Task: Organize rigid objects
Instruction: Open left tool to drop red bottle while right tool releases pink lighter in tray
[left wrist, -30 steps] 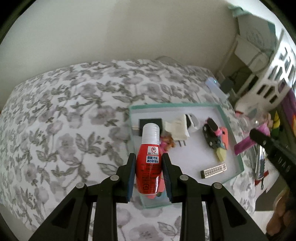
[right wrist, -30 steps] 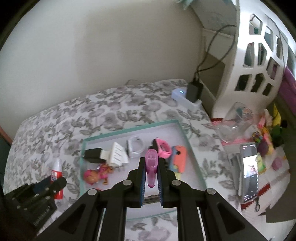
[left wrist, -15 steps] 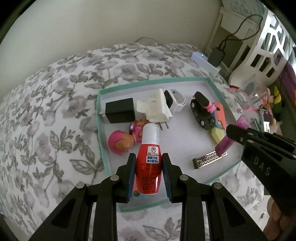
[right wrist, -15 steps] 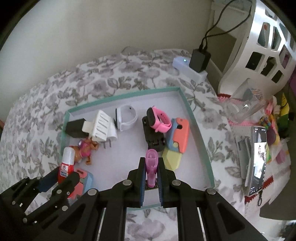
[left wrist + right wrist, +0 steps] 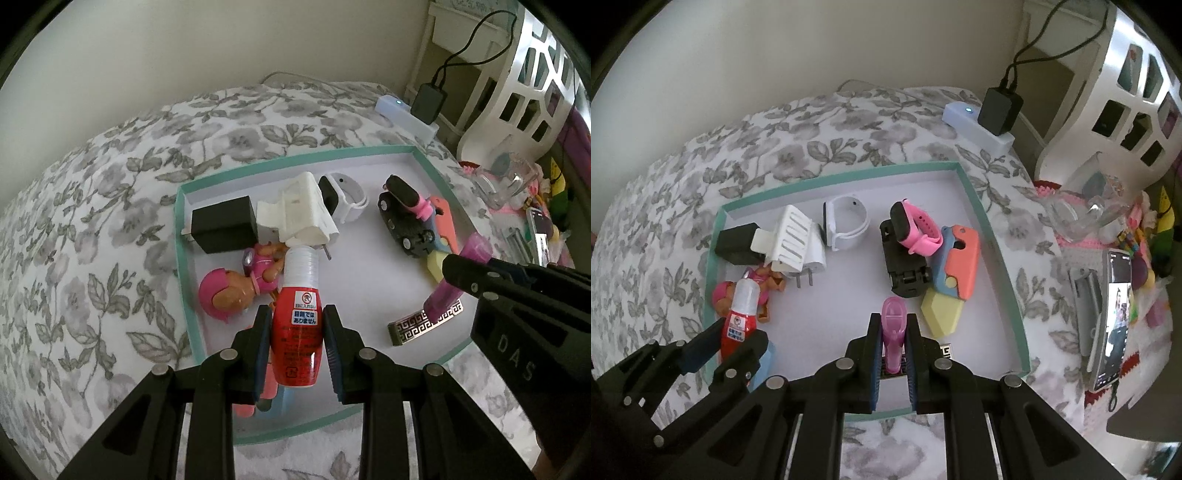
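My left gripper is shut on a red bottle with a white cap and holds it over the near left part of a teal-rimmed white tray. It also shows in the right wrist view. My right gripper is shut on a pink-purple tube, over the tray's near middle; the tube shows in the left wrist view. In the tray lie a black adapter, a white plug, a white watch, a pink watch, a doll and a patterned bar.
The tray rests on a floral bedspread. A white power strip with a black charger lies beyond the tray. A white openwork basket, a clear container, a phone and small toys crowd the right side.
Both grippers have moved forward and down toward the tray, each still holding its object. The tray contents now look larger and closer.
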Motion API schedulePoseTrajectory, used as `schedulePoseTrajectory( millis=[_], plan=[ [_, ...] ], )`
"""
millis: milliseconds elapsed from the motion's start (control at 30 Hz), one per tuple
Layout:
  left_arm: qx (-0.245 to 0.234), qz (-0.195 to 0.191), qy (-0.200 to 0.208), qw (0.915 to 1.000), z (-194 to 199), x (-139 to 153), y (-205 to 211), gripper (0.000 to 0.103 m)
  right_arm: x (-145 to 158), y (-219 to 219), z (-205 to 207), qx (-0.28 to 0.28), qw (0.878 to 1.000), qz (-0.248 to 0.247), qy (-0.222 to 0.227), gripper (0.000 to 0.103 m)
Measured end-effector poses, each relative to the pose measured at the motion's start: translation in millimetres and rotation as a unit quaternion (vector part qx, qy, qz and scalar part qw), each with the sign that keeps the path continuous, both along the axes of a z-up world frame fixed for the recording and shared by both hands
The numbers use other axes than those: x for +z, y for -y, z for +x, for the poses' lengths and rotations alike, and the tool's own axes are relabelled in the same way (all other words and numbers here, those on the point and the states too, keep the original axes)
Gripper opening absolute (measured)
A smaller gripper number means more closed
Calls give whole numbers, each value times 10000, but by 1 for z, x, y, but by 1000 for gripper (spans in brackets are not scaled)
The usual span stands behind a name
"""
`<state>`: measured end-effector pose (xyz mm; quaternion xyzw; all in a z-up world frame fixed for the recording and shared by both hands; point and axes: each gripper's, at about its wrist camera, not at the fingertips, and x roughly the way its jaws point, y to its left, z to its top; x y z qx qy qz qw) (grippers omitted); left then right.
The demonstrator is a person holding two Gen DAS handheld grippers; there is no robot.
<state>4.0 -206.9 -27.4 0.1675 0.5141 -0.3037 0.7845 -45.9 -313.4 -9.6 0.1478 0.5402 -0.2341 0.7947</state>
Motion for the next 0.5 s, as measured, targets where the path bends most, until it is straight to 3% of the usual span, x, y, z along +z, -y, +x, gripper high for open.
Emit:
schedulePoseTrajectory(
  millis=[367, 500],
  plan=[
    [162, -20, -51, 9999, 6, -3, -4, 29, 2, 0, 2, -6, 9999, -7, 117, 13],
    [253, -76, -49, 9996, 8, 1, -6, 35, 10, 0, 1, -20, 9996, -45, 277, 13]
  ],
)
